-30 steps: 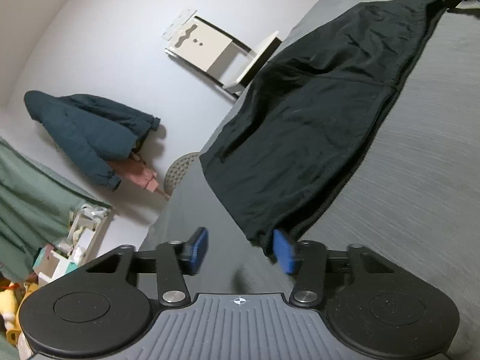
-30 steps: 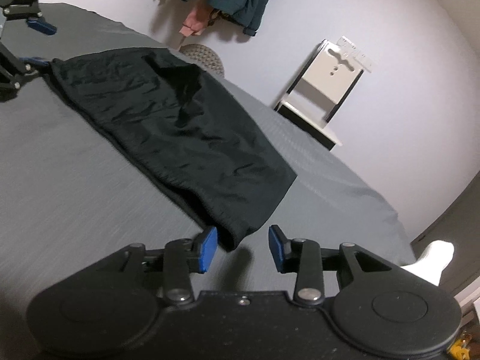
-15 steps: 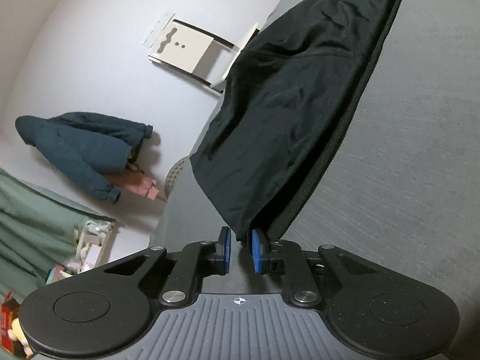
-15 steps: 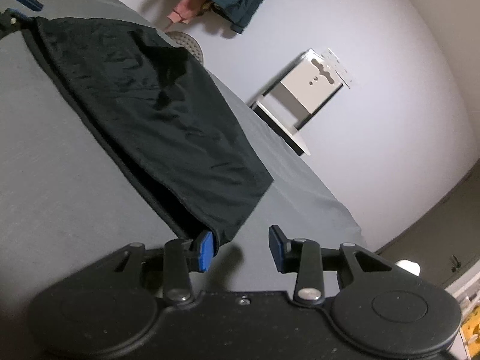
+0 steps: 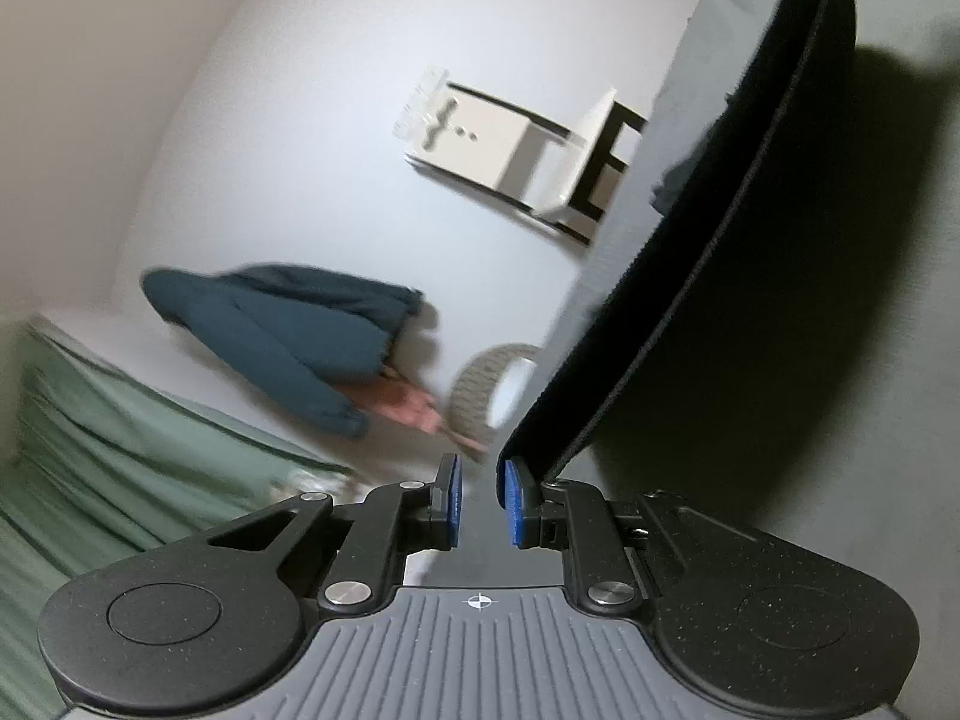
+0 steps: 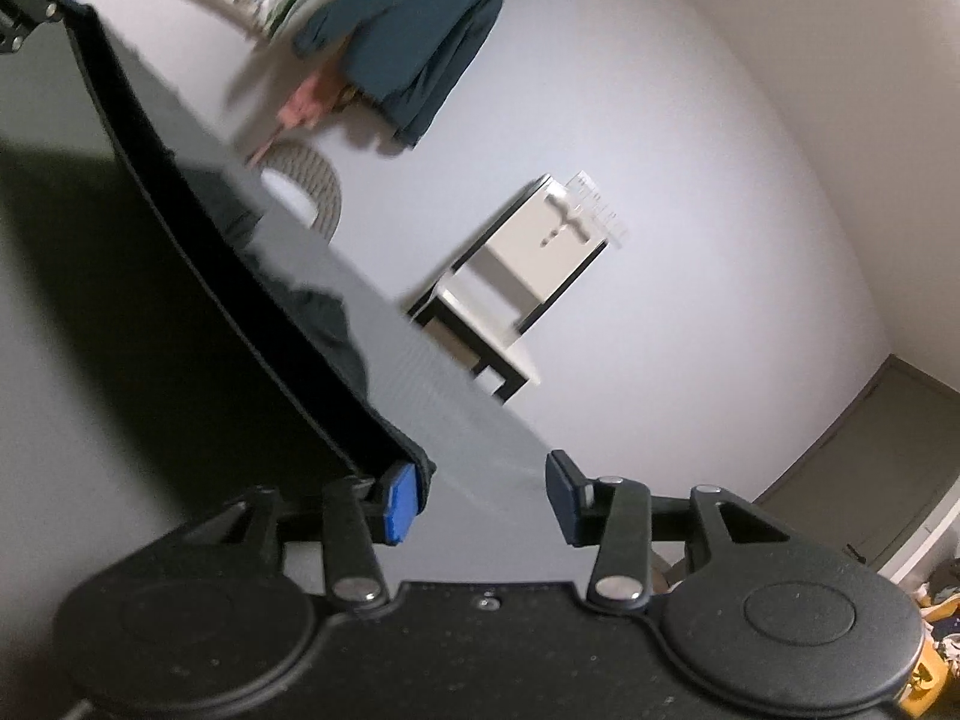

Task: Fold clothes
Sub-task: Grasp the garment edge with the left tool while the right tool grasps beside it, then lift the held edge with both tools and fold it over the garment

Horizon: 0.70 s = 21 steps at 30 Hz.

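The left gripper [image 5: 480, 498] points across a grey bed [image 5: 900, 360] toward a white wall. Its blue-padded fingers [image 5: 451, 498] stand close together with a narrow gap between them. A black garment [image 5: 720, 210] runs as a long, taut band from the top right of the left wrist view down to this gripper. Its near corner meets the tip of the right-hand finger. Whether that corner is actually pinched cannot be told from this view. The garment is raised off the bed and casts a broad dark shadow on the cover beside it. In the right wrist view the right gripper [image 6: 480, 492] has its fingers spread wide, grasping nothing between them. The other end of the garment [image 6: 240, 276] lies against the tip of its left finger [image 6: 399, 501], while the right finger stands well apart from the cloth. From there the hemmed edge stretches away to the upper left corner, where the left gripper [image 6: 36, 6] shows small and dark. Part of the cloth sags onto the bed [image 6: 420, 372] behind the raised edge. Against the wall stand a white chair with a black frame [image 5: 510, 144] and a round woven basket [image 5: 480, 396]. A teal jacket [image 5: 288, 336] hangs above the basket, beside green fabric [image 5: 120, 450]. Both views are blurred.
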Each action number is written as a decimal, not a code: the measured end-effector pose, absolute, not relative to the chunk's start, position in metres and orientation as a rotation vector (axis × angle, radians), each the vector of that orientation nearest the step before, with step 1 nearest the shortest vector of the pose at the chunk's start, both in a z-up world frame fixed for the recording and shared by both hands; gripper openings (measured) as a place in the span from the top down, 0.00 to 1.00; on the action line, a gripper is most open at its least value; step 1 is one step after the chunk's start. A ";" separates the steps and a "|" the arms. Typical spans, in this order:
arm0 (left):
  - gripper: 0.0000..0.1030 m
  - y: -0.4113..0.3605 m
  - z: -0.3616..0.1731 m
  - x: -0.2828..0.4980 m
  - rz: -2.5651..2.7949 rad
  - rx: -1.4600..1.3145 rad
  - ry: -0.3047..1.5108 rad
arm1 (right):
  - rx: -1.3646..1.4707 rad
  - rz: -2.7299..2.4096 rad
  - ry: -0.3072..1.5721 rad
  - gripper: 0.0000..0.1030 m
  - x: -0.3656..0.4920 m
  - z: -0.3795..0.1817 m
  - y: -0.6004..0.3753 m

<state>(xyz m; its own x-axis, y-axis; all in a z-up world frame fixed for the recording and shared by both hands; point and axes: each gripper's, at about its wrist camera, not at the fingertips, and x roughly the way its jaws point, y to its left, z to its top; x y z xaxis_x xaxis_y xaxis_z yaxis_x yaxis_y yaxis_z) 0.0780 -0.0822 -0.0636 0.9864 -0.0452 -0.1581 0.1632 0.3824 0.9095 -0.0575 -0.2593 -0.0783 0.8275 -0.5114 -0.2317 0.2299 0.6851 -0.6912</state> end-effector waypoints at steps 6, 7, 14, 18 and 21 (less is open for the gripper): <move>0.84 -0.039 0.004 -0.009 -0.103 1.207 0.011 | -0.674 -0.394 0.316 0.55 -0.131 -0.003 -0.222; 0.84 -0.031 0.018 -0.024 -0.087 1.205 -0.013 | -0.674 -0.390 0.290 0.55 -0.142 0.011 -0.218; 0.83 0.000 0.117 -0.089 0.054 1.124 -0.188 | -0.650 -0.389 0.089 0.53 -0.186 0.110 -0.202; 0.83 0.004 0.134 -0.067 0.066 1.096 -0.176 | -0.651 -0.361 0.103 0.50 -0.153 0.129 -0.211; 0.83 0.002 0.123 -0.032 0.053 1.124 -0.125 | -0.718 -0.349 0.155 0.51 -0.105 0.124 -0.220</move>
